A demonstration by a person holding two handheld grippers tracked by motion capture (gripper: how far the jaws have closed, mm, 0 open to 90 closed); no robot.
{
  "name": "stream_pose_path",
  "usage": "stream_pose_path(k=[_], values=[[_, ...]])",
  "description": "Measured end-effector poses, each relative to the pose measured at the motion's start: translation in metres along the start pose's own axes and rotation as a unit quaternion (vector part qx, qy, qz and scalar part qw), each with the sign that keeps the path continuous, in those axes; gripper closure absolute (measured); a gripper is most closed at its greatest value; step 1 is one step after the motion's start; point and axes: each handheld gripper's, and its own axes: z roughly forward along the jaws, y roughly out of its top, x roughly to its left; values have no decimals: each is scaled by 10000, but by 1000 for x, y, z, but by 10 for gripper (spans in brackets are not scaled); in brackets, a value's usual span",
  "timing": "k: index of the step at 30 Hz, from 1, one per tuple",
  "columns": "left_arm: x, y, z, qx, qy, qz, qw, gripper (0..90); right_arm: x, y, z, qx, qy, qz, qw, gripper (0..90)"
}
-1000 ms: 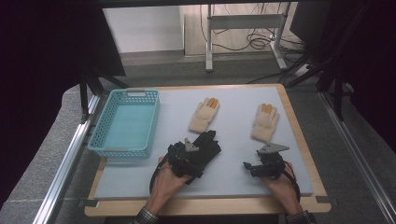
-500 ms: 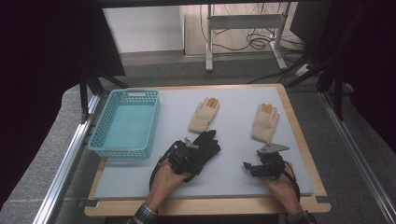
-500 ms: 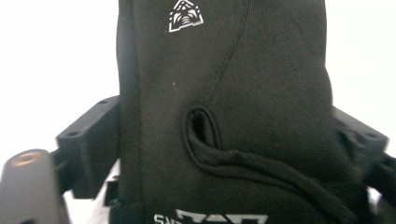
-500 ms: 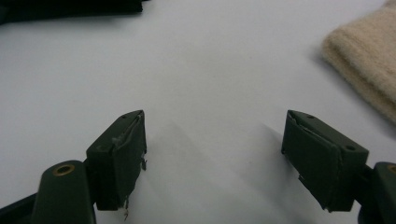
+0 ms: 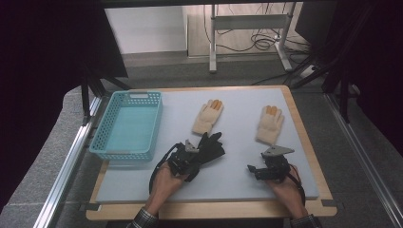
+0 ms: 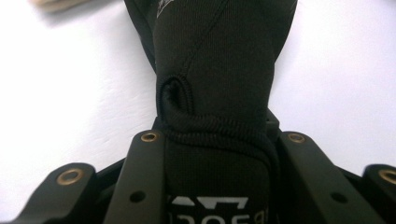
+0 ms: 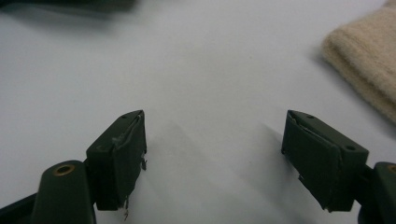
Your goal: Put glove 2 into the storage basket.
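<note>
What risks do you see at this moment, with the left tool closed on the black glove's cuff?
1. The left tool, whose jaws have just been closing, grips only the cuff of the black glove; lifted, the glove may hang and drag on the mat.
2. Swinging toward the basket, it might brush the near tan glove.
3. The limp fingers may catch on the basket's rim.

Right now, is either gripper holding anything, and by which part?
The left gripper grips the black glove by its cuff; the right gripper holds nothing.
</note>
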Motion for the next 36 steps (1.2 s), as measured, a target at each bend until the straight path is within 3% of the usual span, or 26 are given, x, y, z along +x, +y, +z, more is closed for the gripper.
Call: stream_pose_path(k=[6,12,23,29,36], values=[[-5,10,-13,-179,-18,106,9998,671,0,0,0,2,-1,-4,10000,214],[1,23,-24,-331,82,94,9994,664,0,0,0,0,0,-3,10000,214],[29,35,-40,-471,353,-143,9982,654,0,0,0,-8,-2,-13,10000,214],[46,42,-57,-511,675,-240,9961,651,0,0,0,0,3,5,10000,214],[74,46,-74,-460,1028,-434,9927,646,0,0,0,-4,2,1,10000,214]])
